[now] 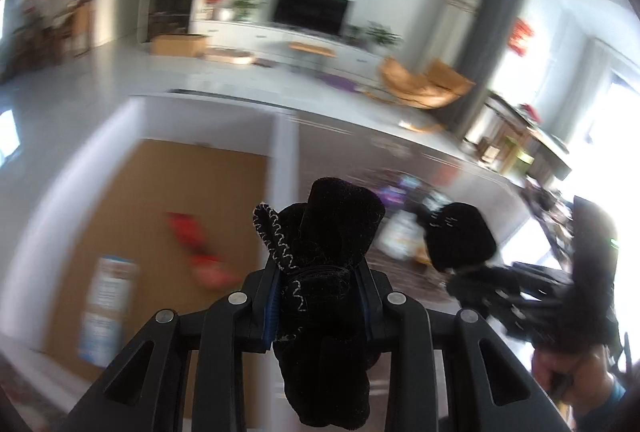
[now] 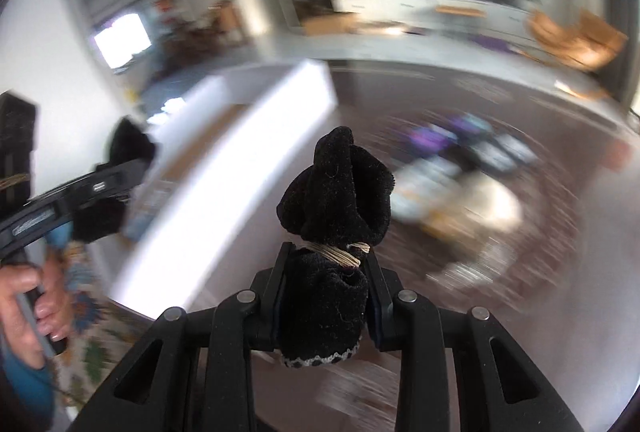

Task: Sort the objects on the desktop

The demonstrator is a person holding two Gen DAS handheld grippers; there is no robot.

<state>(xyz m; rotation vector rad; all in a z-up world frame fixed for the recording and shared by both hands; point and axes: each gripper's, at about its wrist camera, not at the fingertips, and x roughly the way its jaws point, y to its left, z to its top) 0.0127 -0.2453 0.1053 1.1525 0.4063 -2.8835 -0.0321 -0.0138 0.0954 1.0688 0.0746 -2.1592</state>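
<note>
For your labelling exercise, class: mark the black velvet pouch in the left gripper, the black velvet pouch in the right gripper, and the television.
Left pouch (image 1: 336, 232), left wrist view, bunched upper fabric.
Right pouch (image 2: 336, 191), right wrist view, upper fold above the cord.
Television (image 1: 309, 9), left wrist view, screen centre.

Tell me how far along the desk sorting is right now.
Done: a red item and a booklet already lie in the brown-floored box. In hand: the left tool is clamped on a black velvet pouch, and the right tool on another black pouch; both are off the desk. Left: a blurred cluster of small packets on the dark desk.
</note>
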